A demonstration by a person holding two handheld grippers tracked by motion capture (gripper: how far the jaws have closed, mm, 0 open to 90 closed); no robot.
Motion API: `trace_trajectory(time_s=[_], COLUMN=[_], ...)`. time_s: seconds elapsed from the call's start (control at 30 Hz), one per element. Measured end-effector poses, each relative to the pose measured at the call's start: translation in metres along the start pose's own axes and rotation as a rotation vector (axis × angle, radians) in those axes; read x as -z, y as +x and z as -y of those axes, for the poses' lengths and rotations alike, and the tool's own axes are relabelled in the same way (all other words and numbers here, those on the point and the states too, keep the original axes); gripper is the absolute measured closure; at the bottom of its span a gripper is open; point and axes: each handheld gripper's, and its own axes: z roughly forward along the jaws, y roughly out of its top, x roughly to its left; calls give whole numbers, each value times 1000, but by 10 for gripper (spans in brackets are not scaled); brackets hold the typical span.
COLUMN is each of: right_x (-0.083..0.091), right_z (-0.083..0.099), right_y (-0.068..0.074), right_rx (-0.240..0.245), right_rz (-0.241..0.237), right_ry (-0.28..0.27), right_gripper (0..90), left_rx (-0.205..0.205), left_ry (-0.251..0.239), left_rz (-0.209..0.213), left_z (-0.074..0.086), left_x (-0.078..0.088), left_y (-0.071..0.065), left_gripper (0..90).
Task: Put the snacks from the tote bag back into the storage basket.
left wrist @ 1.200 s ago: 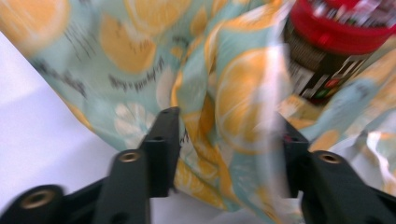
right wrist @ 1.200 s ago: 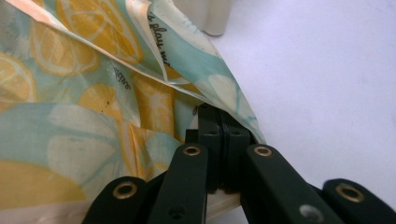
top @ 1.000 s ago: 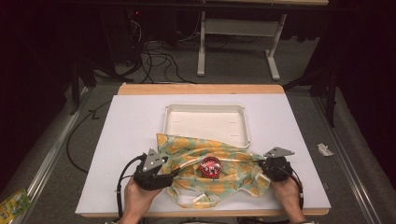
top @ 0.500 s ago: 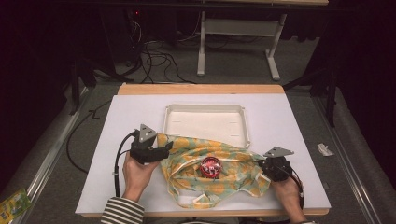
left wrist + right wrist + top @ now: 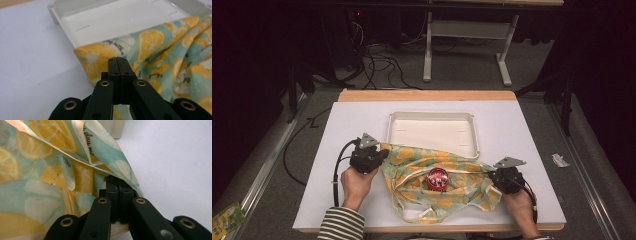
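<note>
Looking down on my white table [image 5: 337, 150], with its wooden edge at the far side, I see a dark room behind it: cables [image 5: 377, 60] on the grey floor and the legs of a pale desk frame [image 5: 467, 50] beyond. A shallow white tray [image 5: 432, 131] sits mid-table. Just in front of it, and overlapping its near rim, lies my lemon-print cloth [image 5: 447, 192], crumpled, with a small red ball [image 5: 438, 179] resting on top near its middle.

My left hand [image 5: 356, 181], in a striped sleeve, rests on the table and aims the left gripper [image 5: 381, 156] at the cloth's far-left corner, beside the tray's near-left corner. Its jaws have just been closing; in the left gripper view they stand pressed together with the cloth's corner [image 5: 100, 56] at their tips, though I cannot tell for sure that fabric is pinched between them.

My right hand [image 5: 518, 204] lies near the table's front edge, its right gripper [image 5: 496, 176] clamped tight on the cloth's right edge [image 5: 120, 170], with fabric bunching over the jaws.
</note>
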Motion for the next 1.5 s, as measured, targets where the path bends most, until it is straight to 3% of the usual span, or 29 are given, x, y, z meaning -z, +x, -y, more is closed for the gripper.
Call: trace_trajectory(time_s=[0.33,0.47,0.57,0.63,0.77,0.83,1.0,1.03,1.17,1.27,1.5], right_x=[-1,0,-1,0,-1,-1,-1,0,-1,-1,-1], right_z=[-1,-1,-1,-1,-1,-1,-1,-2,-2,-2,-2], right_y=[0,0,1,1,1,1,0,0,0,0,0], right_rx=[0,3,5,4,8,8,8,8,8,8,8], right_rz=[-2,4,7,7,8,5,6,5,3,3,5], right_ry=[-3,3,3,4,4,4,6,9,7,9,10], right_gripper=[900,900,900,900,900,900,900,900,900,900,900], left_rx=[14,37,86,94,99,90,45,36,-20,-33,-14], left_ry=[75,14,-48,-63,-64,-60,-52,-44,14,58,186], left_rz=[12,21,22,-9,-25,-19,26,28,14,14,-17], left_z=[34,39,34,31,23,20,18,19,25,34,52], left_x=[2,7,9,9,1,-3,-4,-3,3,6,-12], left_y=[2,5,8,9,10,10,6,4,-3,-8,-2], left_gripper=[900,900,685,539,409,436,866,900,900,900,900])
